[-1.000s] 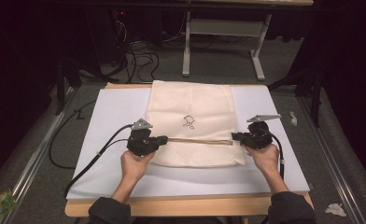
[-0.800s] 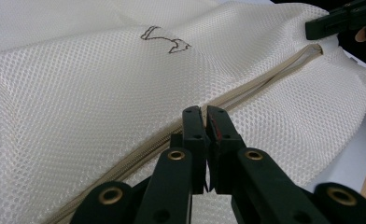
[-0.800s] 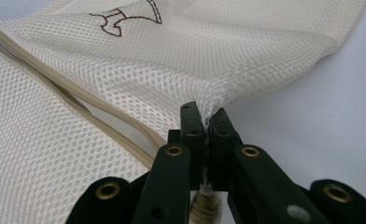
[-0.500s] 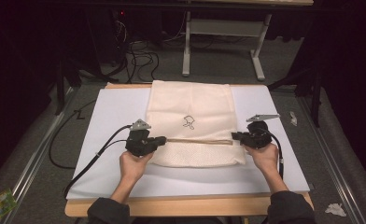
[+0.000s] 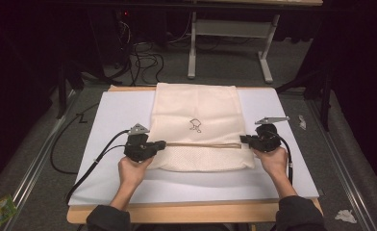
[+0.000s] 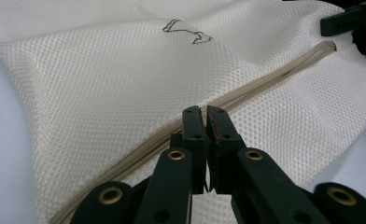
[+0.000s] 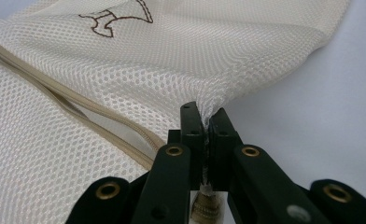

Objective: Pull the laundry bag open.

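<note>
From above, the cream mesh laundry bag (image 5: 196,127) lies flat mid-worktop (image 5: 114,115), with bare white surface open on both sides and toward the near edge. The left hand-held gripper (image 5: 160,144) sits at the bag's left edge, the right hand-held gripper (image 5: 243,139) at its right edge, each at an end of the zipper (image 5: 203,144).

In the left gripper view, the jaws are closed together over the zipper line.

In the right gripper view, the jaws pinch the bag's bunched mesh edge.

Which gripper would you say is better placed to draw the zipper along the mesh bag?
Left. The left gripper is shut at the zipper line, while the right gripper pinches the mesh bag edge, so it looks suited to anchoring.
</note>
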A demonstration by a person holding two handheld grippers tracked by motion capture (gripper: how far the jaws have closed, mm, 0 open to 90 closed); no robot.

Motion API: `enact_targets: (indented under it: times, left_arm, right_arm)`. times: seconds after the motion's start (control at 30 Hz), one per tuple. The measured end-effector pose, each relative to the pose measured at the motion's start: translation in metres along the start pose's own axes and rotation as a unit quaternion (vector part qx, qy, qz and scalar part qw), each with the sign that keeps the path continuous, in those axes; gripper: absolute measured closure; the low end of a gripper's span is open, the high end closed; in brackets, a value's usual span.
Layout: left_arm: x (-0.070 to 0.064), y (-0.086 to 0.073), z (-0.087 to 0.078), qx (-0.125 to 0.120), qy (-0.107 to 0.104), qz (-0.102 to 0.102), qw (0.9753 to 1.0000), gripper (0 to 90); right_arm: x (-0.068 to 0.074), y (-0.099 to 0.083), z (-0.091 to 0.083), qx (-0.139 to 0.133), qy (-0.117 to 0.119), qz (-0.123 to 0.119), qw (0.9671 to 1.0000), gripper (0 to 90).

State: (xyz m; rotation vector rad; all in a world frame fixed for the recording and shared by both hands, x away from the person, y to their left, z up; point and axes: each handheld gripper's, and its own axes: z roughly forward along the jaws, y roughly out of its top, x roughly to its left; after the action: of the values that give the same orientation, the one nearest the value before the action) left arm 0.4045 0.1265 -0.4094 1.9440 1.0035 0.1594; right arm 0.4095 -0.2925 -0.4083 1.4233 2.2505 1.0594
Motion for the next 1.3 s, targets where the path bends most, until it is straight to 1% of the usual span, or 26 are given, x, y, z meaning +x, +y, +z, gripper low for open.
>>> enact_targets:
  times: [0.03, 0.23, 0.33, 0.4, 0.47, 0.5, 0.63, 0.73, 0.8, 0.87, 0.93, 1.07, 1.3]
  left_arm:
    - [0.001, -0.001, -0.001, -0.003, 0.000, -0.005, 1.0000, 87.6]
    - [0.004, -0.002, -0.002, 0.000, 0.005, -0.003, 1.0000, 87.6]
    - [0.005, -0.003, -0.002, -0.001, 0.004, -0.006, 1.0000, 87.5]
    - [0.006, -0.004, -0.002, -0.002, 0.009, -0.005, 0.9999, 87.5]
    - [0.008, -0.005, -0.004, -0.002, 0.009, -0.008, 0.9999, 87.5]
    - [0.009, -0.006, -0.004, -0.001, 0.009, -0.008, 0.9999, 87.5]
    - [0.009, -0.007, -0.004, -0.001, 0.010, -0.009, 0.9999, 87.5]
    - [0.010, -0.007, -0.004, -0.001, 0.009, -0.009, 0.9999, 87.5]
    - [0.010, -0.007, -0.005, -0.003, 0.013, -0.010, 0.9999, 87.5]
    - [0.013, -0.008, -0.007, -0.008, 0.014, -0.015, 0.9997, 87.5]
    - [0.017, -0.009, -0.009, -0.010, 0.015, -0.022, 0.9996, 87.5]
    - [0.019, -0.010, -0.012, -0.008, 0.020, -0.021, 0.9996, 87.5]
    - [0.025, -0.013, -0.015, -0.010, 0.026, -0.027, 0.9992, 87.5]
  right_arm:
    - [-0.001, 0.000, 0.000, 0.000, 0.000, 0.003, 1.0000, 88.9]
    - [0.000, 0.002, 0.003, -0.001, 0.001, 0.002, 1.0000, 88.9]
    - [0.000, 0.002, 0.004, -0.001, 0.001, 0.002, 1.0000, 88.9]
    - [0.000, 0.003, 0.004, 0.000, -0.002, 0.003, 1.0000, 88.9]
    - [-0.001, 0.004, 0.004, 0.001, -0.006, 0.003, 1.0000, 88.8]
    - [-0.001, 0.004, 0.004, 0.000, -0.004, 0.004, 1.0000, 88.8]
    - [0.000, 0.004, 0.006, 0.003, -0.006, 0.002, 1.0000, 88.9]
    - [-0.001, 0.004, 0.007, 0.003, -0.005, 0.005, 1.0000, 88.9]
    - [-0.001, 0.004, 0.007, 0.002, -0.006, 0.005, 1.0000, 88.9]
    - [-0.001, 0.004, 0.006, -0.002, -0.013, 0.001, 0.9999, 88.9]
    - [-0.002, 0.003, 0.005, -0.001, -0.012, 0.004, 0.9999, 88.9]
    - [-0.003, 0.002, 0.007, 0.001, -0.012, 0.004, 0.9999, 88.9]
    - [-0.005, 0.001, 0.008, 0.003, -0.014, 0.008, 0.9999, 88.8]
